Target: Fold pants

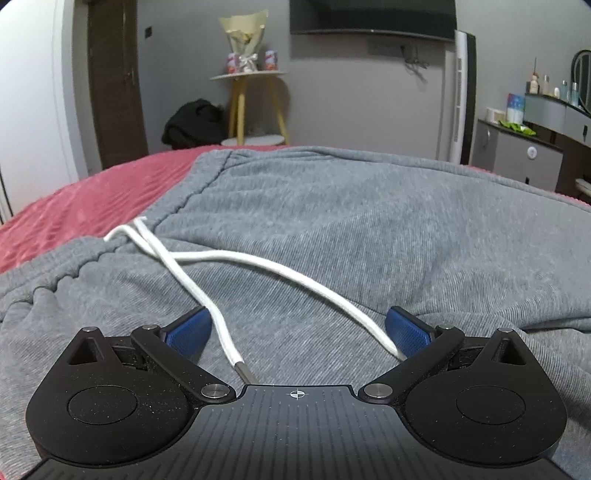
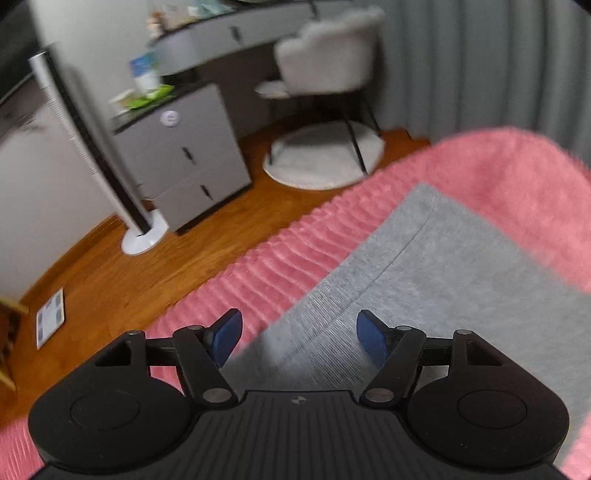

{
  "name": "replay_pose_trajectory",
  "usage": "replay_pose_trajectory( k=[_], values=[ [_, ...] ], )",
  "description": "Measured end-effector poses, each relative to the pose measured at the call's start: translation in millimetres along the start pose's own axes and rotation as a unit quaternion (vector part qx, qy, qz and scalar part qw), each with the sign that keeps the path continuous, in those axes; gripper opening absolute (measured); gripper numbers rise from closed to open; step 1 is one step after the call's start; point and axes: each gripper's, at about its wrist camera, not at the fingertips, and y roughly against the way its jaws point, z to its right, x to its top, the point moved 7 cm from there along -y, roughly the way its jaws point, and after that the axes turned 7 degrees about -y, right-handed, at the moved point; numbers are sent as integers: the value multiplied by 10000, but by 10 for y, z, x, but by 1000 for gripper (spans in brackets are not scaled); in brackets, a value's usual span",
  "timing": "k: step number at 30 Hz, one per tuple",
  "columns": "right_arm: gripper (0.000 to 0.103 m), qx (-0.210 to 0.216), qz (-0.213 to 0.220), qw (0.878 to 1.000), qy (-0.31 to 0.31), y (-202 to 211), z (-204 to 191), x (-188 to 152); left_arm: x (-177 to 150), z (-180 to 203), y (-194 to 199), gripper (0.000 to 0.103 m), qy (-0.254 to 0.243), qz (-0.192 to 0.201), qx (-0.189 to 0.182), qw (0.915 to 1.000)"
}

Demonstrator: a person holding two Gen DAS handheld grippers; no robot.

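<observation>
Grey sweatpants (image 1: 332, 221) lie spread on a pink bedspread (image 1: 92, 206). In the left wrist view I see the waistband and a white drawstring (image 1: 221, 258) that runs across the fabric. My left gripper (image 1: 299, 328) is open, low over the waist area, with the drawstring ends lying between its blue pads (image 1: 188, 332). In the right wrist view a grey pant leg (image 2: 424, 266) with a hem seam lies on the bedspread (image 2: 295, 251). My right gripper (image 2: 299, 336) is open and empty above the leg's edge.
The bed edge drops to a wooden floor (image 2: 129, 277). Beyond stand a grey cabinet (image 2: 184, 155), a tower fan (image 2: 92, 147), a white chair (image 2: 325, 62) on a round rug, a yellow-legged side table (image 1: 251, 103) and a wall TV (image 1: 369, 16).
</observation>
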Motion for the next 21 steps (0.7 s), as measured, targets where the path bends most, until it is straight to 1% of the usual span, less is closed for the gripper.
replay_pose_trajectory(
  k=[2, 3, 4, 5, 6, 7, 9, 10, 11, 12, 13, 14, 16, 17, 19, 20, 21],
  values=[
    [68, -73, -88, 9996, -265, -139, 122, -23, -17, -3, -3, 103, -14, 25, 16, 10000],
    [58, -127, 52, 9995, -286, -152, 152, -31, -15, -11, -7, 103, 20, 25, -14, 10000],
    [40, -210, 162, 9995, -191, -156, 162, -54, -14, -24, -17, 103, 64, 17, -58, 10000],
    [32, -294, 225, 9993, -29, -145, 187, -77, -17, -40, -21, 103, 113, 8, -101, 9999],
    [14, -217, 297, 9993, 69, -92, 221, -101, -17, -54, -17, 103, 158, -1, -141, 9998],
    [5, 32, 332, 9994, 11, -24, 284, -110, -10, -68, -24, 103, 167, -27, -179, 9997],
    [5, 484, 451, 9976, -220, 212, 483, -144, 37, -110, 16, 103, 253, -103, -250, 9993],
    [4, 808, 570, 9945, -353, 398, 634, -169, 98, -160, 49, 96, 436, -147, -326, 9984],
    [4, 1042, 656, 9910, -521, 586, 823, -206, 187, -237, 89, 80, 708, -127, -454, 9964],
    [4, 1247, 703, 9868, -753, 779, 1063, -279, 288, -317, 134, 78, 1002, -65, -590, 9932],
    [4, 1395, 743, 9833, -897, 920, 1273, -361, 385, -390, 164, 80, 1252, 16, -742, 9894],
    [4, 1404, 762, 9827, -934, 1030, 1472, -459, 492, -452, 165, 81, 1463, 63, -955, 9846],
    [2, 1308, 702, 9847, -911, 1126, 1811, -656, 707, -529, 52, 80, 1891, -44, -1475, 9708],
    [2, 1275, 619, 9848, -1008, 1128, 1978, -745, 802, -549, -46, 80, 2075, -135, -1712, 9630],
    [2, 1173, 459, 9861, -1085, 1065, 2211, -867, 1024, -510, -298, 80, 2413, -404, -2272, 9426],
    [2, 1223, 389, 9855, -1113, 1029, 2262, -898, 1132, -454, -459, 80, 2507, -558, -2569, 9317],
    [2, 1300, 372, 9844, -1128, 1011, 2281, -905, 1202, -406, -614, 80, 2557, -706, -2675, 9263]
  ],
)
